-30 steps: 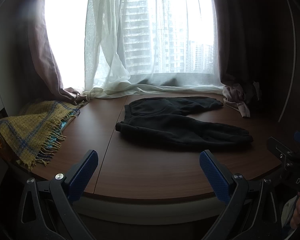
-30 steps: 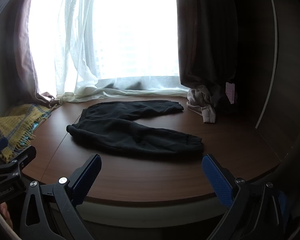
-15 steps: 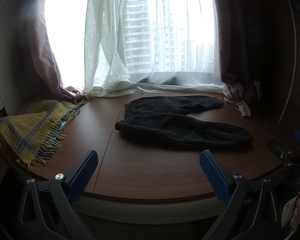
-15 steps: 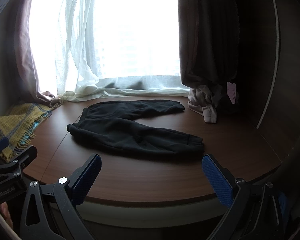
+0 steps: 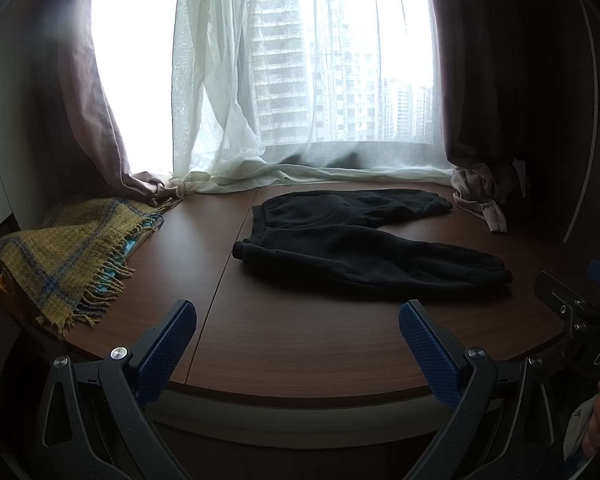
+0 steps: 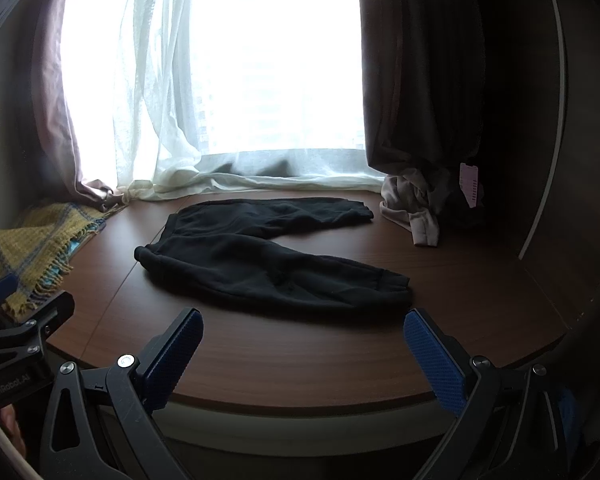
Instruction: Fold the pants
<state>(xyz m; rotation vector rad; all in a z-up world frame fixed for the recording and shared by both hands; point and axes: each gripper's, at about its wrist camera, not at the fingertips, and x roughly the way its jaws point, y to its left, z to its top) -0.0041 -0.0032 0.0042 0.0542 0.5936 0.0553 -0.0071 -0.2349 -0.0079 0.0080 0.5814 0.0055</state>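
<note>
in the middle of the brown wooden platform, in front of the window, one pair of black pants lies spread and not yet folded. the waistband is on the side of the yellow blanket, and the two legs go away from it, apart from each other like an open v. the left gripper and the right gripper both hang near the front edge of the platform, well apart from the pants. each one has its blue fingers spread wide and released, with nothing between them.

i judge that the task is at its very start, the approach step. the next move probably needs both grippers to reach the pants and pinch the near leg, maybe at the cuff and at the waistband, to lay it over the far leg.

counted: one pair of pants, one yellow blanket, one pale crumpled cloth beside the far leg's cuff, two grippers.
</note>
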